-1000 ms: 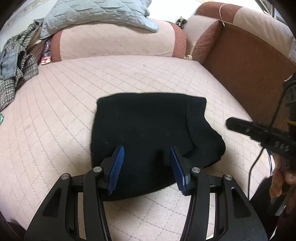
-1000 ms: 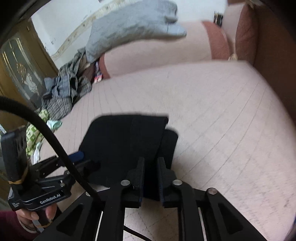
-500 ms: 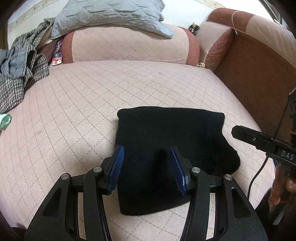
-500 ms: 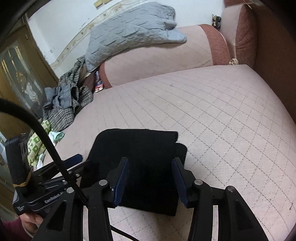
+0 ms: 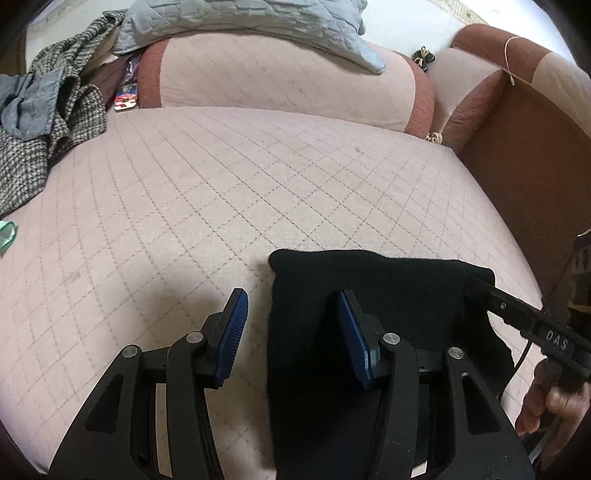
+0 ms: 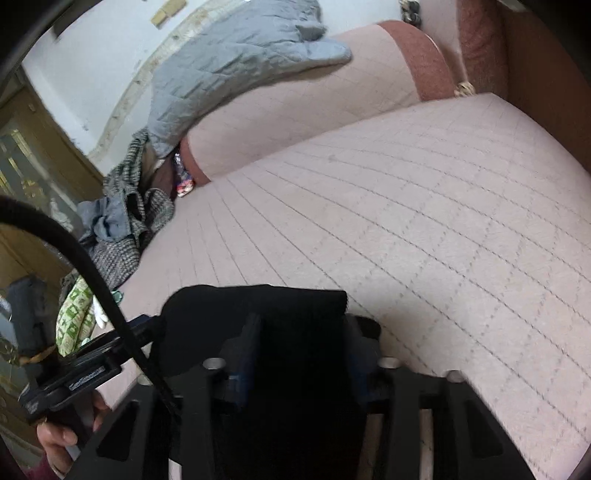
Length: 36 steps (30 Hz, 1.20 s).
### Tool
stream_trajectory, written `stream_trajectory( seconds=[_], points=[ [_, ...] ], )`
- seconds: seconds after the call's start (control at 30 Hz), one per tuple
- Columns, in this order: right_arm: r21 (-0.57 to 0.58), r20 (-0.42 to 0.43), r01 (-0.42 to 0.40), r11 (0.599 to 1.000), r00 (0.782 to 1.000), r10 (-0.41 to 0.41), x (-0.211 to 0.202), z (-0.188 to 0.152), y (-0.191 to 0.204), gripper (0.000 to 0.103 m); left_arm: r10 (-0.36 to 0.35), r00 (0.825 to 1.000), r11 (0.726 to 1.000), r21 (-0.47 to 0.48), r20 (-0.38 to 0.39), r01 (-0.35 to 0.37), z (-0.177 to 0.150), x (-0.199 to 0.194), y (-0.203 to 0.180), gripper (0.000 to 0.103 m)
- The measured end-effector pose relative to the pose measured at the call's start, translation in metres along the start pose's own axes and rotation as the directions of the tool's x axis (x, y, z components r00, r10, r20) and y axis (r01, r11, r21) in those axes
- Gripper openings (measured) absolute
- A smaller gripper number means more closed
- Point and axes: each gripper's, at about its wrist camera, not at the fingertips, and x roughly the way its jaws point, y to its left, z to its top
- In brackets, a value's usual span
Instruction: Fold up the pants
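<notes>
The black pants [image 5: 388, 295] lie folded into a compact rectangle on the pink quilted sofa seat [image 5: 240, 192]. My left gripper [image 5: 291, 325] is open and empty, straddling the pants' left edge, its right finger over the cloth. In the right wrist view the pants [image 6: 266, 317] lie under my right gripper [image 6: 301, 347], which is open with its jaws spread over the fold. The right gripper's body [image 5: 532, 325] shows at the pants' right edge in the left wrist view.
A pile of checked and grey clothes [image 5: 40, 122] lies at the seat's left. A grey quilted blanket [image 5: 251, 18] drapes over the backrest. The brown armrest [image 5: 524, 155] bounds the right side. The left gripper's handle and cable [image 6: 92, 365] cross the right view's lower left.
The right gripper opened from shut and let go of the pants. Both grippers drew back toward the seat's front edge, so the folded pants now sit lower and to the right in the left view.
</notes>
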Motion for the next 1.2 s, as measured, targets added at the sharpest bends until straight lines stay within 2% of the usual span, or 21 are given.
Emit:
stream_trajectory(
  seconds=[0.03, 0.07, 0.17, 0.33, 0.4, 0.6, 0.83, 0.93, 1.2],
  points=[
    [-0.021, 0.005, 0.002, 1.0, 1.0, -0.002, -0.001, 0.0, 0.002, 0.021, -0.005, 1.0, 1.0, 0.002, -0.005, 0.005, 0.001, 0.003, -0.001, 0.05],
    [-0.035, 0.008, -0.002, 0.999, 1.0, 0.002, -0.002, 0.0, 0.003, 0.01, -0.014, 1.0, 1.0, 0.004, -0.011, 0.014, 0.001, 0.006, -0.003, 0.05],
    [-0.09, 0.024, 0.018, 0.996, 1.0, -0.016, -0.01, 0.001, 0.012, 0.008, -0.029, 0.999, 0.999, 0.016, -0.02, 0.029, 0.001, 0.009, -0.012, 0.05],
    [-0.167, 0.035, 0.108, 0.98, 0.994, -0.103, -0.019, 0.002, 0.021, 0.006, -0.028, 1.0, 0.999, 0.039, -0.012, 0.029, 0.004, 0.008, -0.022, 0.05],
    [-0.168, 0.032, 0.139, 0.976, 0.99, -0.135, -0.019, 0.001, 0.017, 0.006, -0.036, 0.999, 0.998, 0.042, -0.008, 0.036, 0.005, 0.009, -0.024, 0.051],
    [-0.129, -0.02, 0.173, 0.976, 0.984, -0.177, 0.004, -0.002, -0.001, 0.006, 0.002, 1.0, 0.998, 0.055, 0.007, -0.002, -0.002, 0.02, -0.031, 0.058],
    [-0.02, -0.016, 0.112, 0.994, 0.994, -0.112, -0.005, 0.0, -0.014, 0.006, 0.004, 1.0, 0.999, 0.046, 0.014, -0.005, -0.004, 0.019, -0.028, 0.06],
    [0.026, 0.013, 0.089, 0.996, 0.996, -0.089, -0.023, -0.001, -0.013, 0.014, 0.011, 1.0, 0.999, 0.04, 0.007, -0.011, -0.005, 0.014, -0.028, 0.06],
    [-0.018, -0.009, 0.054, 0.998, 0.999, -0.054, -0.047, -0.014, 0.008, 0.017, 0.014, 1.0, 0.999, 0.045, 0.014, -0.015, -0.015, -0.004, -0.032, 0.06]
  ],
)
